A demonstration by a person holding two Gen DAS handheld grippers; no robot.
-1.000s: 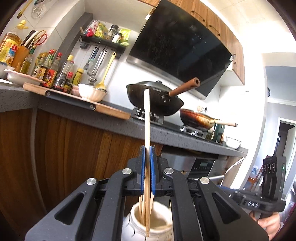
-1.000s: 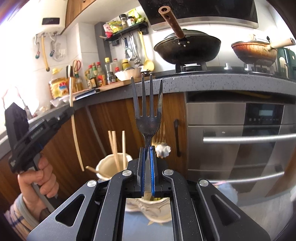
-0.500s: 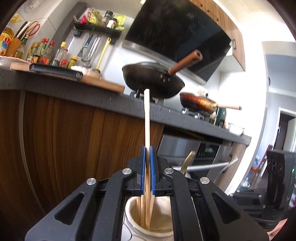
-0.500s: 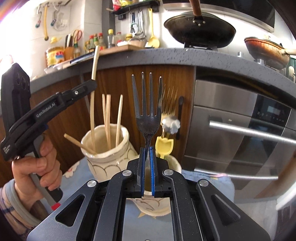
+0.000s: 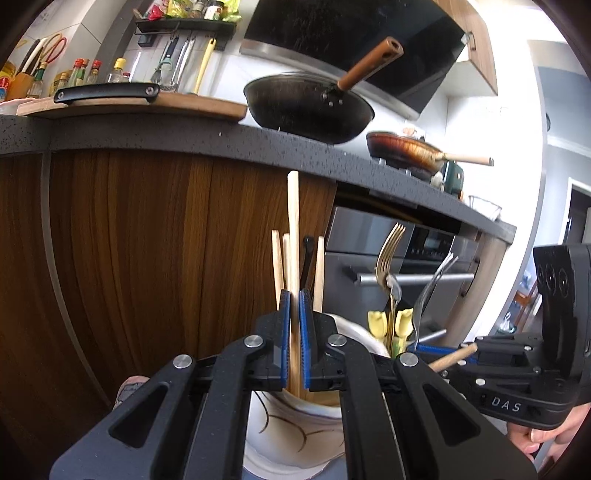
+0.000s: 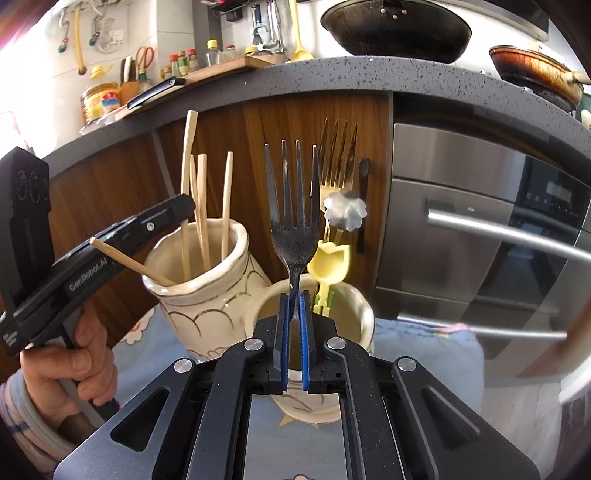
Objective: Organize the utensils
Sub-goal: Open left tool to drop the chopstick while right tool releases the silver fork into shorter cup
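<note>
We take the taller cream jar (image 6: 207, 291) as our reference point. It stands on a pale blue cloth (image 6: 424, 354) in front of the wooden cabinet front (image 5: 147, 251). Three chopsticks (image 6: 202, 206) stand upright in it, and one more chopstick (image 6: 129, 263) leans out over its rim toward the left hand (image 6: 66, 373).

The left gripper (image 5: 294, 339) is closed on a single wooden chopstick (image 5: 293, 236). We hold this chopstick upright, its lower end inside the mouth of the jar and its top rising above the other sticks there.

Just to the right of the jar, and touching or nearly touching it, stands the shorter cream cup (image 6: 354, 317). It holds a gold fork (image 6: 338, 155), a utensil with a silver flower-shaped end (image 6: 345, 212) and a yellow tulip-shaped piece (image 6: 330, 264).

The right gripper (image 6: 294, 343) is clamped on the neck of a dark metal fork (image 6: 293, 206). The tines point up, and the handle runs down between the blue pads (image 6: 283, 343) above the mouth of the shorter cup. We cannot tell whether the handle end has entered the cup, as the gripper hides it.

Above and behind the jar, the grey countertop (image 6: 332, 74) carries a black wok (image 6: 395, 27).
</note>
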